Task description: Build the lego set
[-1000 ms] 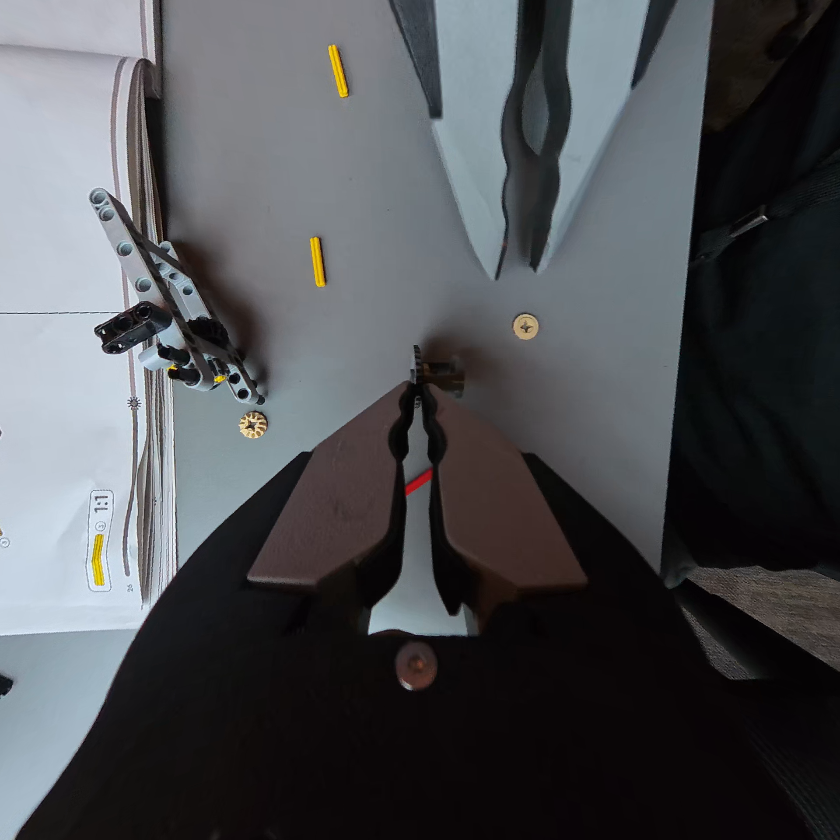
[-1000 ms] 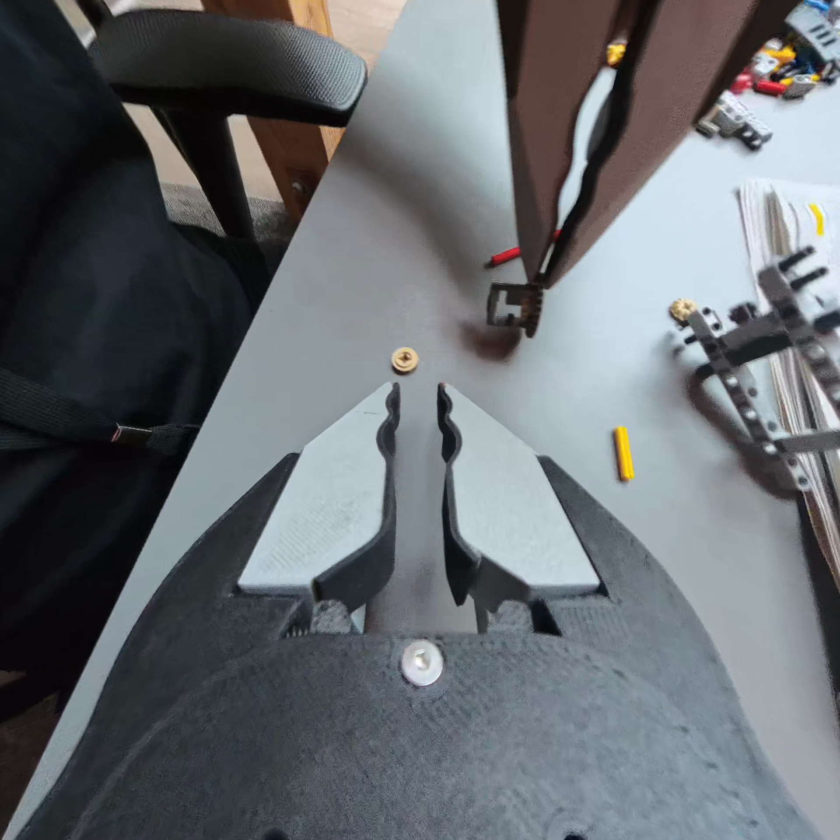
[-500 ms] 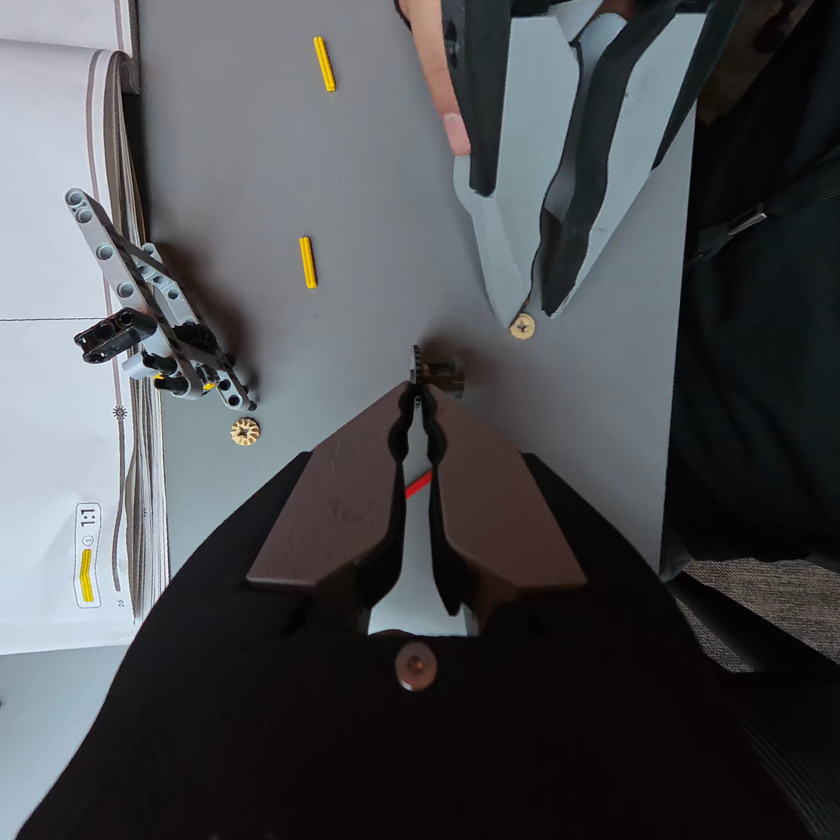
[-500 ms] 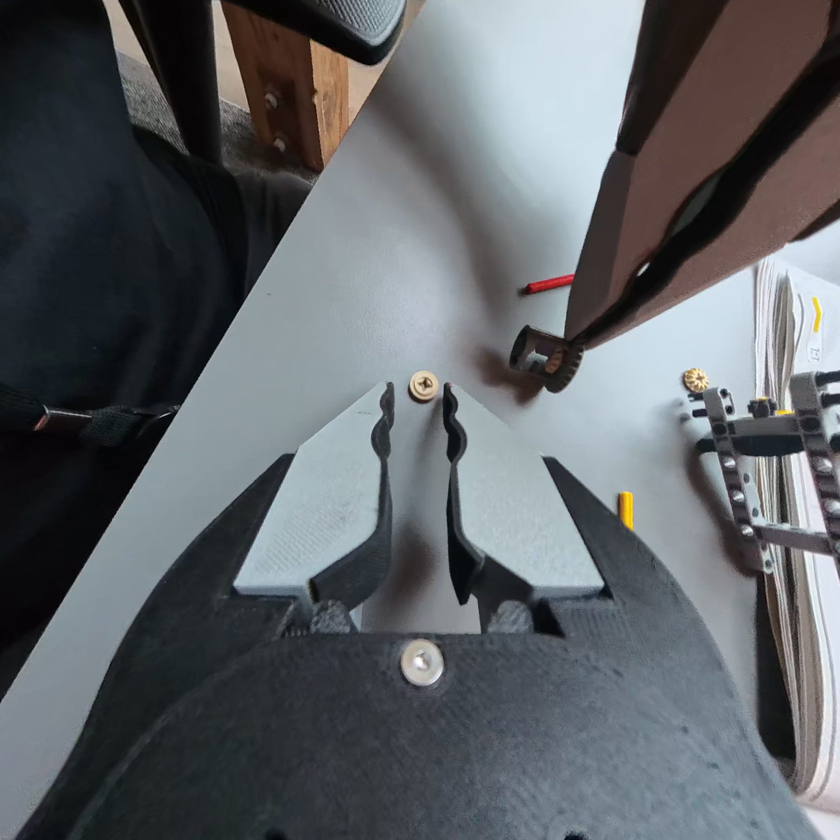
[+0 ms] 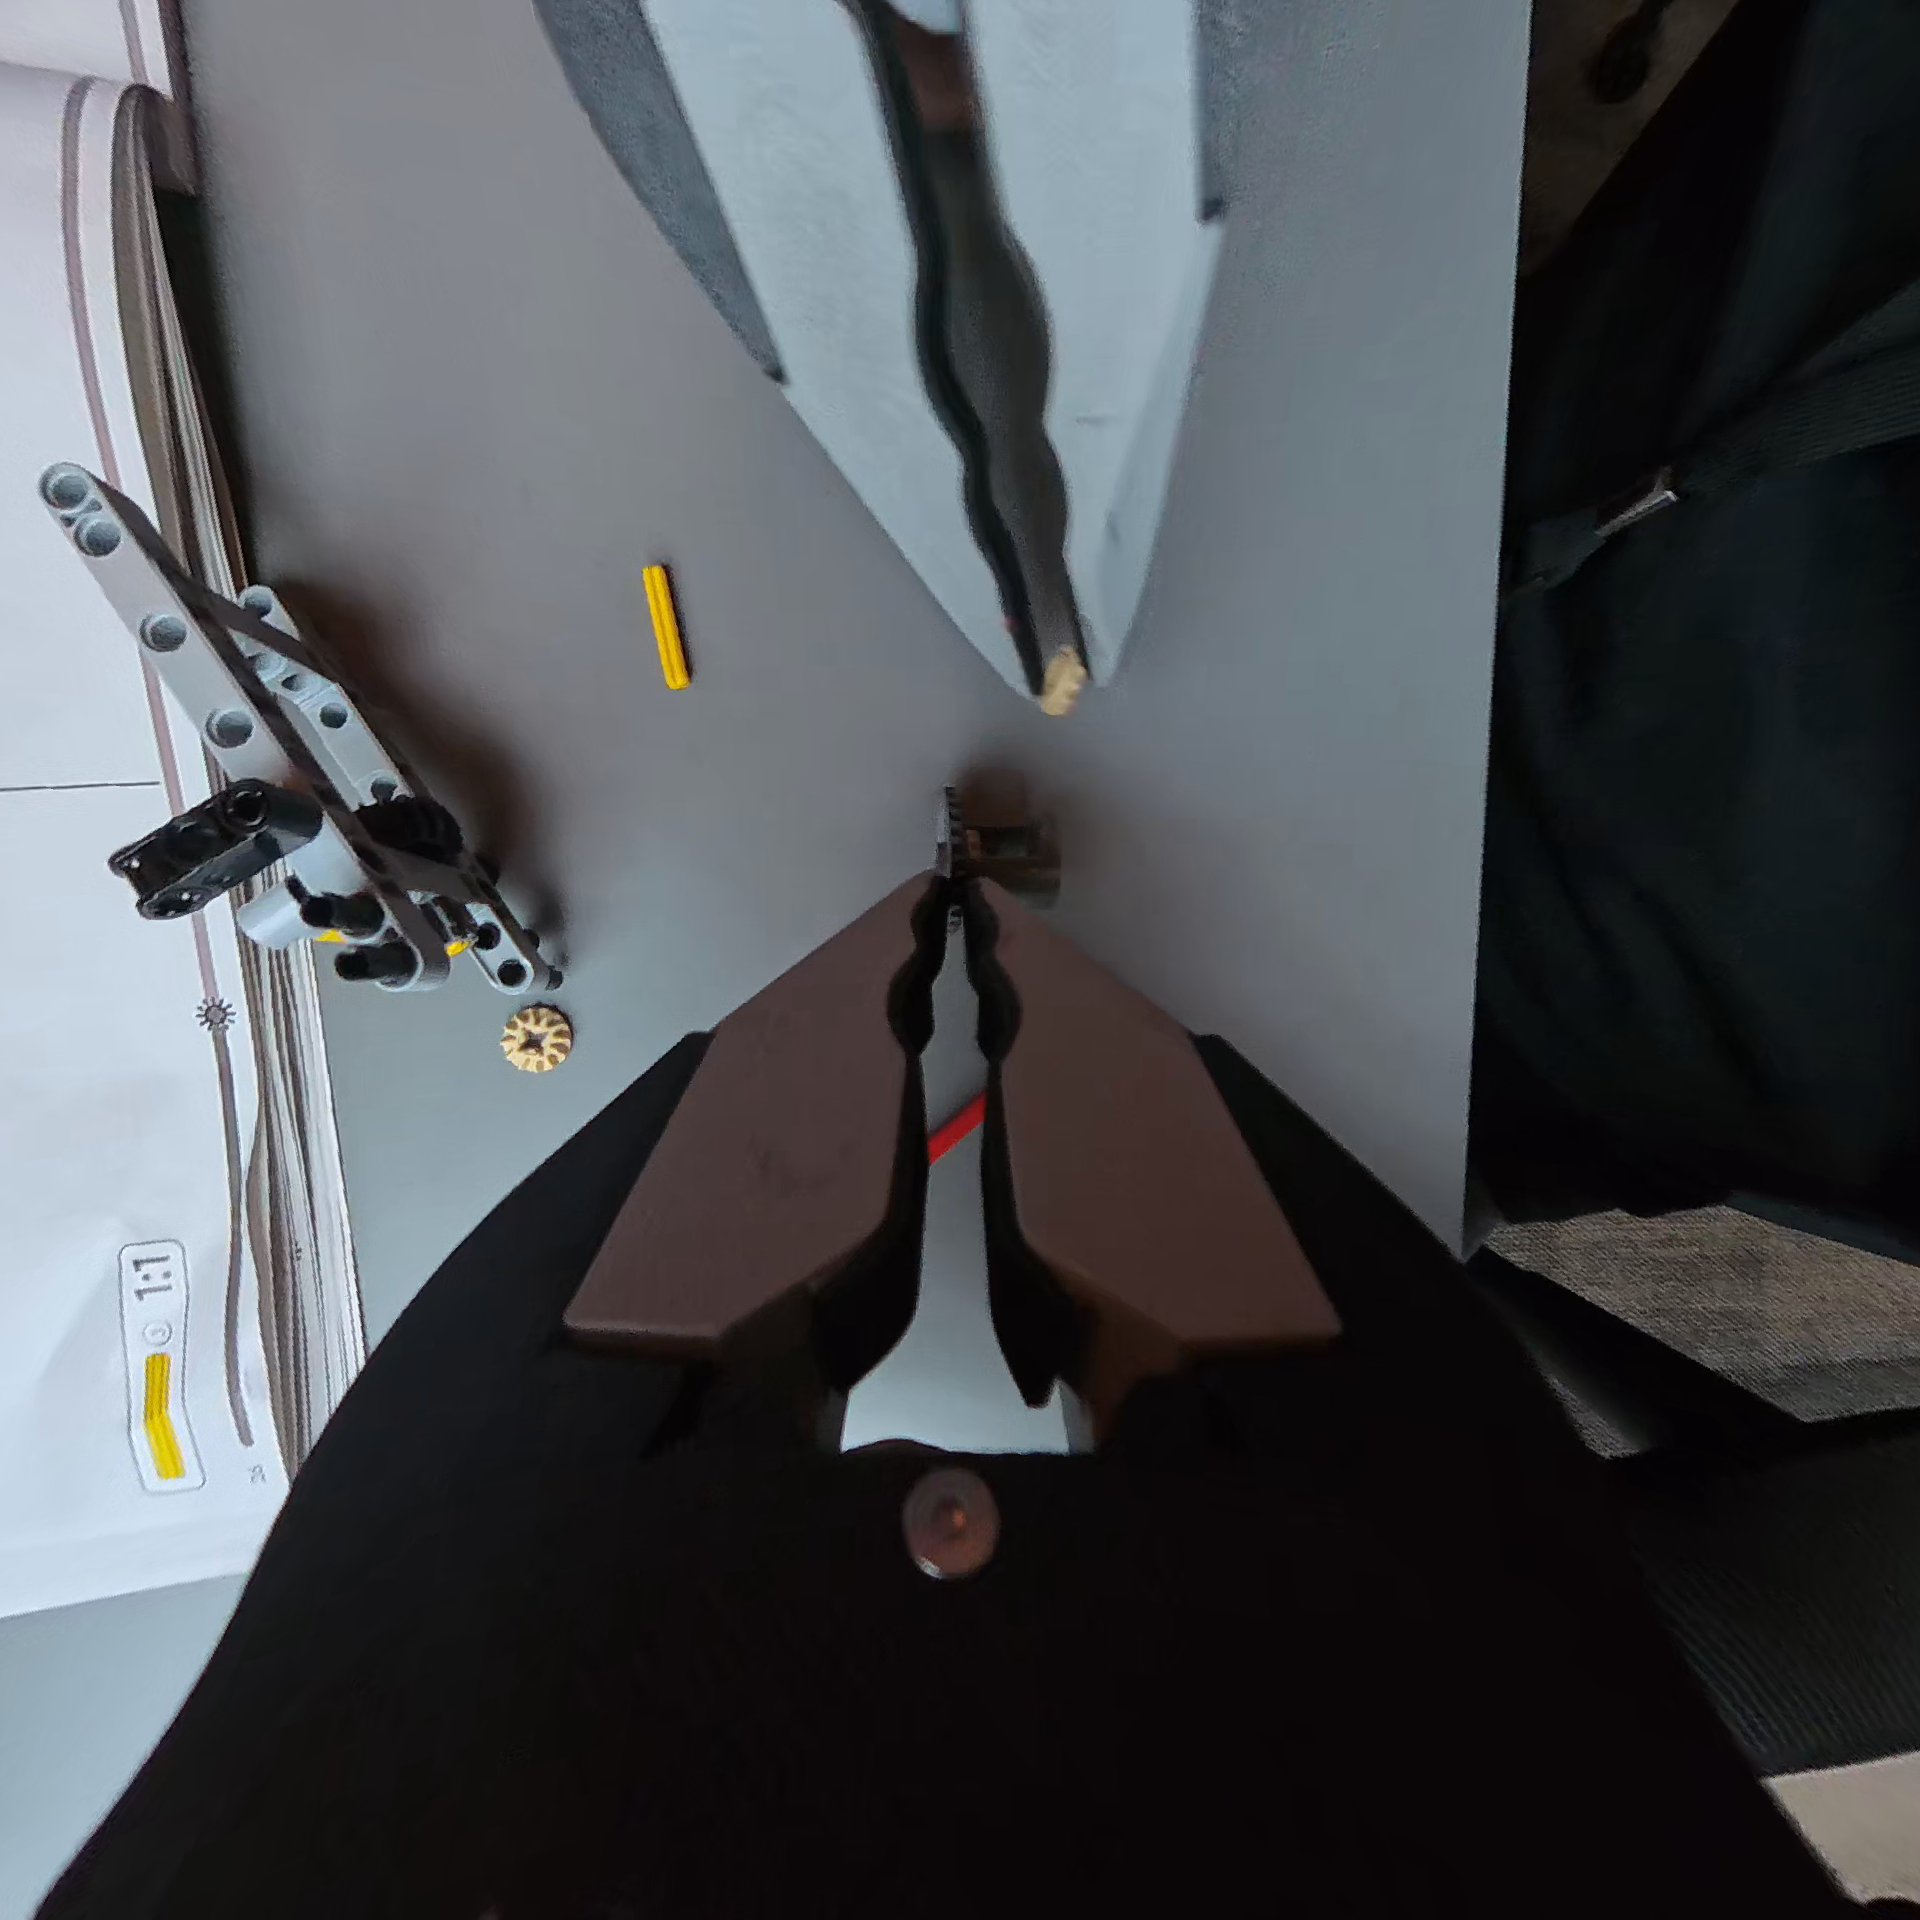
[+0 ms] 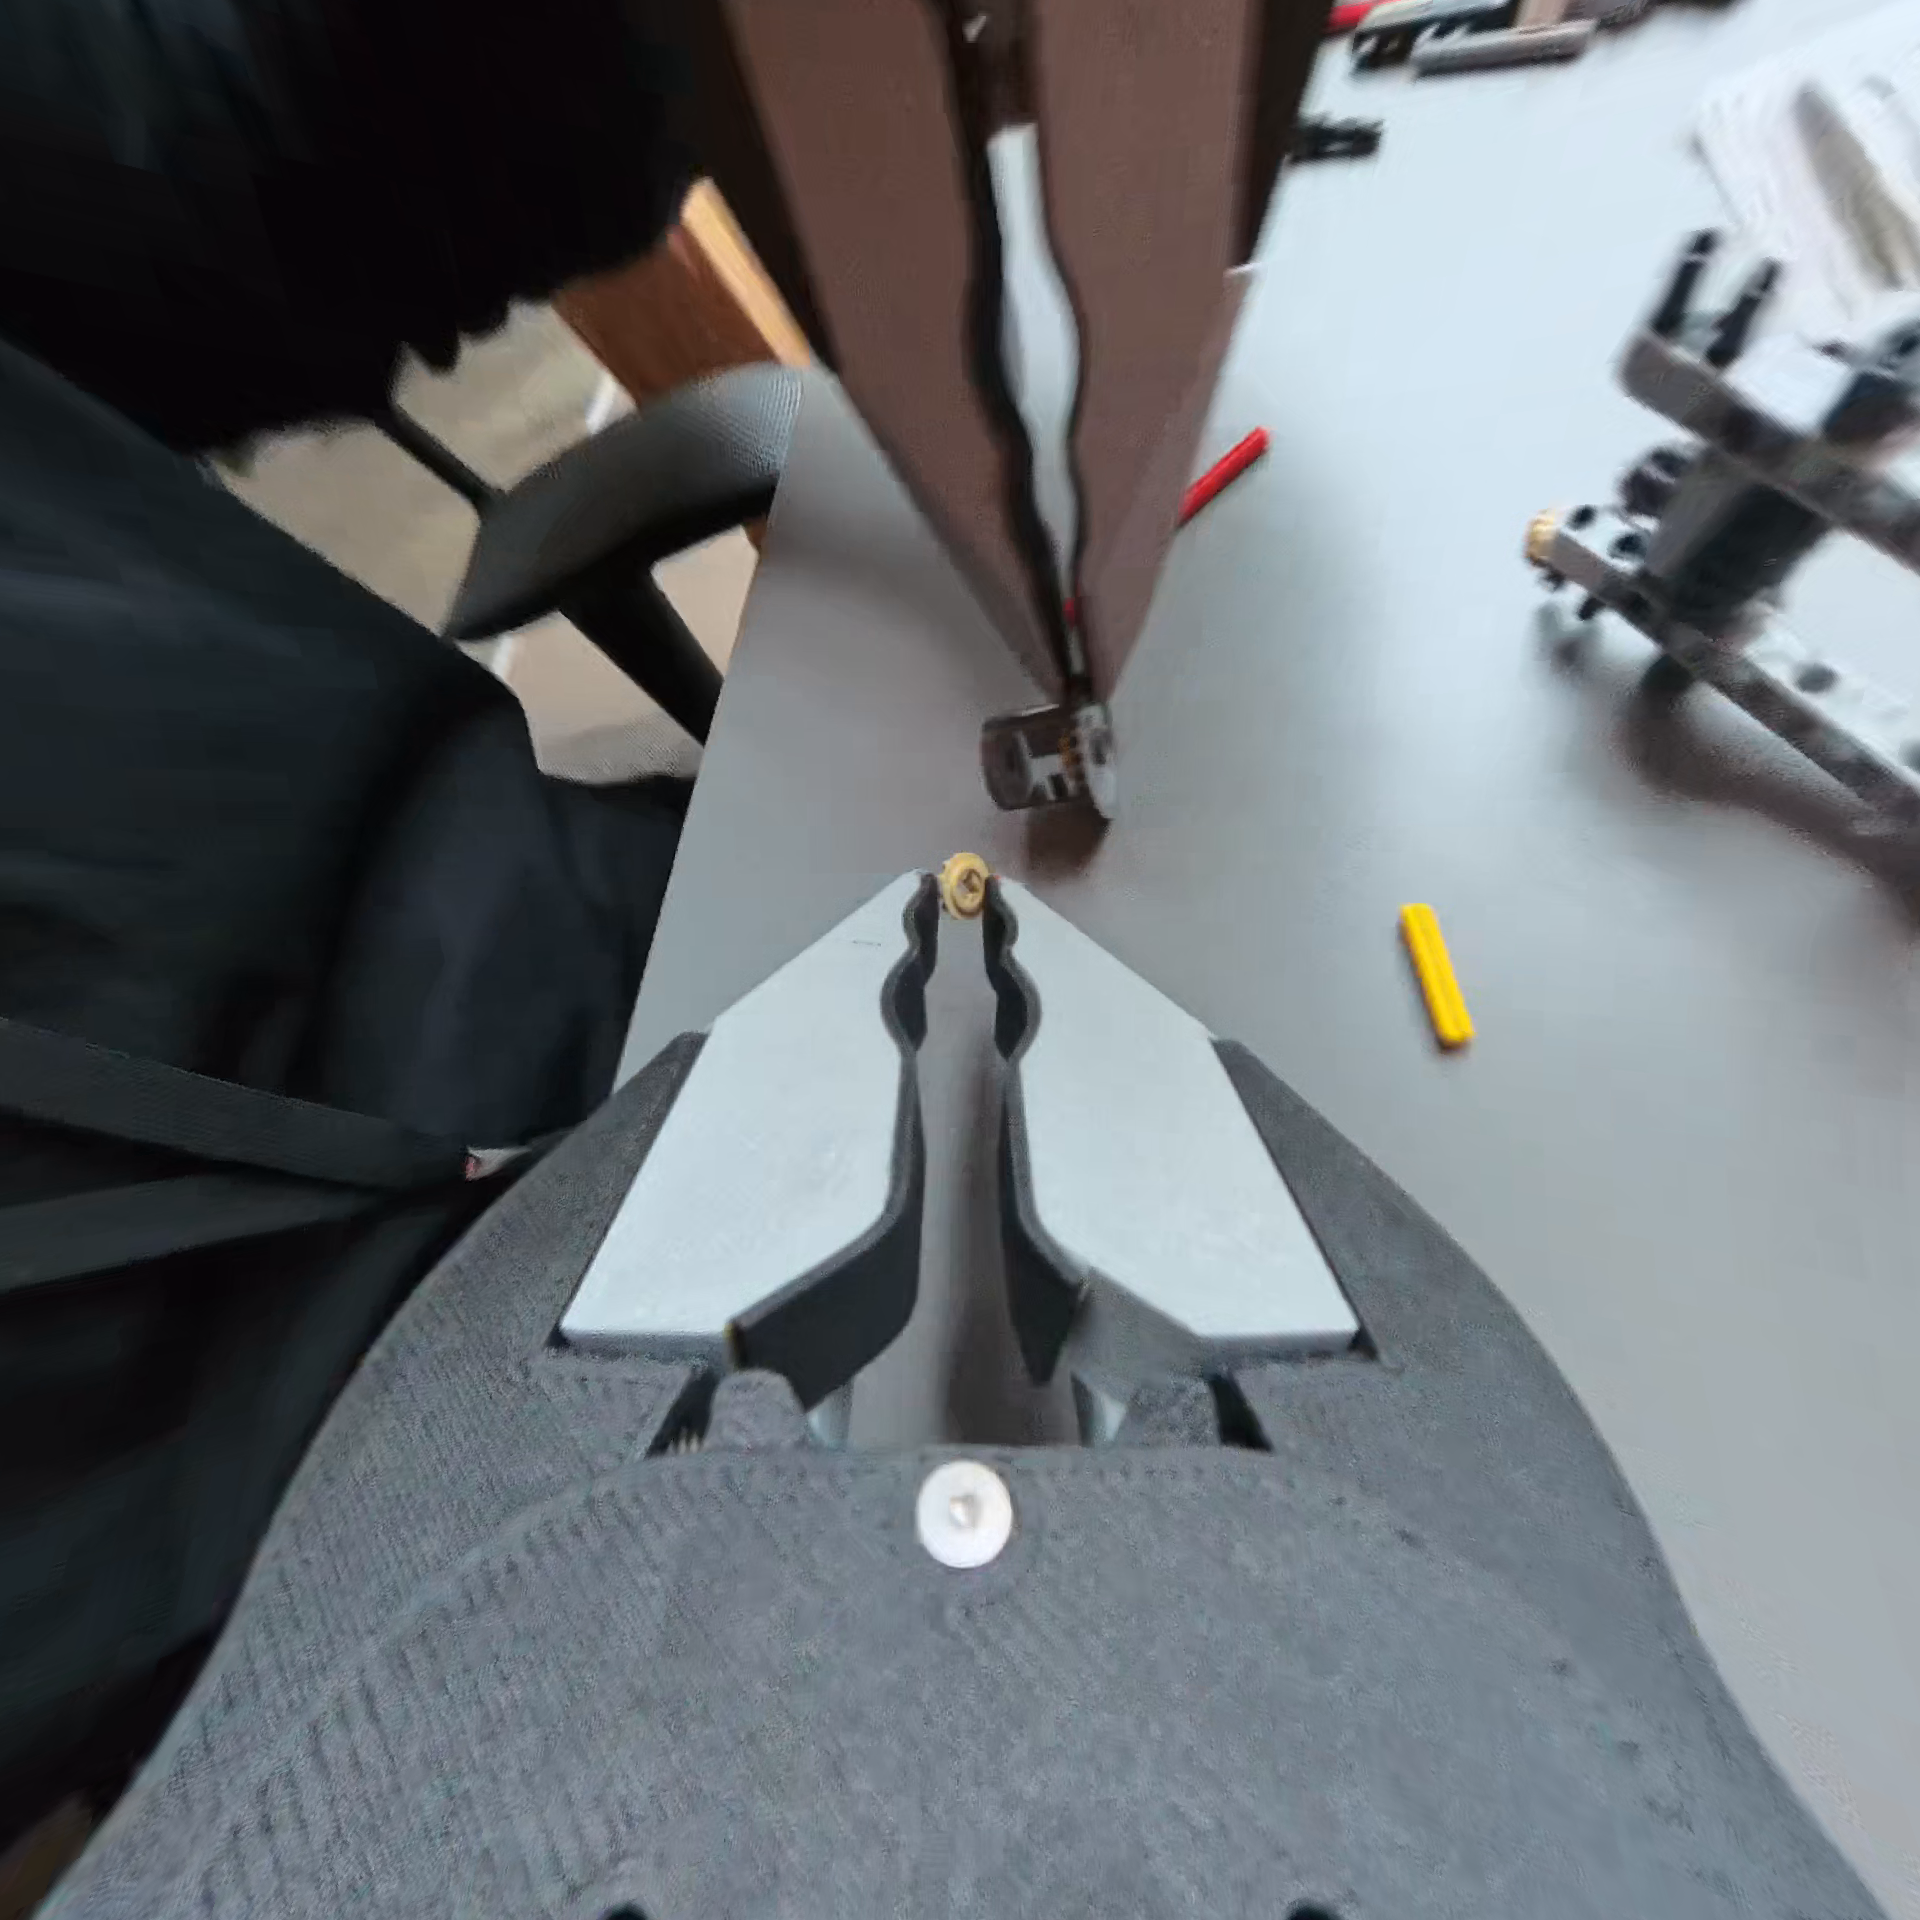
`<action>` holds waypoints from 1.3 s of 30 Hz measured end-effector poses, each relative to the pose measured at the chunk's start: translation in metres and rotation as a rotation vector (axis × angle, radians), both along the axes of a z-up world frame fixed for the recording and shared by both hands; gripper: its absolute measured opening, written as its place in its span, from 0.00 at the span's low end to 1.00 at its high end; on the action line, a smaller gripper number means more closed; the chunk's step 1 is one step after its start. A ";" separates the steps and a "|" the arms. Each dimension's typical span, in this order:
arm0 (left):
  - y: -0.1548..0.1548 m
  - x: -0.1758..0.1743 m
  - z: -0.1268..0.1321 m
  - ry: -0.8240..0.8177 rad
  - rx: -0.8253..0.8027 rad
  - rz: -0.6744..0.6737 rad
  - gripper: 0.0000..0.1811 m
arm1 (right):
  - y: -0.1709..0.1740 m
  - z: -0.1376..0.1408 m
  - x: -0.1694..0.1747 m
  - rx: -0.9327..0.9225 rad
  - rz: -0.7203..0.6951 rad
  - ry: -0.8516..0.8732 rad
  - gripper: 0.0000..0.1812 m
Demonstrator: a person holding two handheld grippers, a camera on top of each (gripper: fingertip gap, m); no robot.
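My left gripper (image 5: 954, 883), with brown fingers, is shut on a dark grey gear housing piece (image 5: 987, 840) and holds it on the grey table; it also shows in the right wrist view (image 6: 1049, 756). My right gripper (image 6: 963, 883), with grey fingers, is shut on a small tan gear (image 6: 963, 885) and holds it just off the table, a short way from the housing. The tan gear shows at the grey fingertips in the left wrist view (image 5: 1062, 682). A grey and black beam assembly (image 5: 291, 758) lies to the left.
A second tan gear (image 5: 535, 1037) lies by the assembly. A yellow axle (image 5: 665, 625) and a red axle (image 5: 956, 1130) lie on the table. An open instruction booklet (image 5: 73, 1039) is at the left. The table edge (image 5: 1496, 727) and a dark chair (image 6: 623, 488) are close. My hands' fingertips stand some 4 cm from each other.
My right gripper moved onto the tan gear, shut on it and lifted it toward the housing. My left gripper stayed shut on the housing.
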State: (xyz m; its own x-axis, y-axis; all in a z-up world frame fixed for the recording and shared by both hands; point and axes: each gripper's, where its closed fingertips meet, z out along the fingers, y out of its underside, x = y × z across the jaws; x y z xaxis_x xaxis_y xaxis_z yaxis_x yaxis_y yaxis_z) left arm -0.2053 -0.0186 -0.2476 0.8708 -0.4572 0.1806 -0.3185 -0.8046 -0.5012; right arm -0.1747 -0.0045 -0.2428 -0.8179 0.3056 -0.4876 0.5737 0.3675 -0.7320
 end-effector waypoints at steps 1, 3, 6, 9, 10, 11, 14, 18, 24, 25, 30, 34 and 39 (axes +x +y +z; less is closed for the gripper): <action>0.001 0.001 0.000 -0.007 -0.002 -0.001 0.00 | 0.004 0.001 -0.003 -0.022 -0.019 -0.029 0.03; 0.001 0.004 -0.001 -0.029 -0.018 -0.009 0.00 | 0.013 -0.001 -0.008 -0.019 -0.044 -0.061 0.03; 0.005 0.007 -0.001 -0.057 -0.033 -0.016 0.00 | 0.022 -0.007 -0.013 0.009 -0.071 -0.089 0.02; 0.007 0.007 -0.007 -0.078 -0.074 -0.028 0.00 | 0.029 -0.003 -0.014 -0.056 -0.076 -0.172 0.02; 0.008 0.005 -0.010 -0.074 -0.088 -0.027 0.00 | 0.031 0.002 -0.015 -0.094 -0.078 -0.189 0.02; 0.009 0.003 -0.013 -0.078 -0.095 -0.026 0.00 | 0.034 0.004 -0.017 -0.113 -0.087 -0.198 0.02; 0.010 0.004 -0.015 -0.105 -0.102 -0.029 0.00 | 0.040 0.003 -0.022 -0.105 -0.109 -0.182 0.03; 0.012 0.007 -0.010 -0.130 -0.093 -0.029 0.00 | 0.039 -0.004 -0.020 -0.038 -0.098 -0.139 0.03; 0.010 0.010 -0.008 -0.140 -0.108 -0.039 0.00 | 0.042 -0.016 -0.022 0.077 -0.115 -0.087 0.07; 0.009 0.011 -0.009 -0.152 -0.124 -0.042 0.00 | 0.043 -0.016 -0.023 0.083 -0.118 -0.081 0.08; 0.007 0.019 -0.008 -0.218 -0.210 -0.068 0.00 | 0.050 -0.017 -0.027 0.156 -0.138 -0.004 0.12; 0.006 0.026 -0.006 -0.297 -0.274 -0.067 0.00 | 0.056 -0.018 -0.031 0.233 -0.166 0.064 0.15; 0.005 0.029 -0.010 -0.400 -0.361 -0.028 0.00 | 0.062 -0.017 -0.031 0.283 -0.185 0.076 0.21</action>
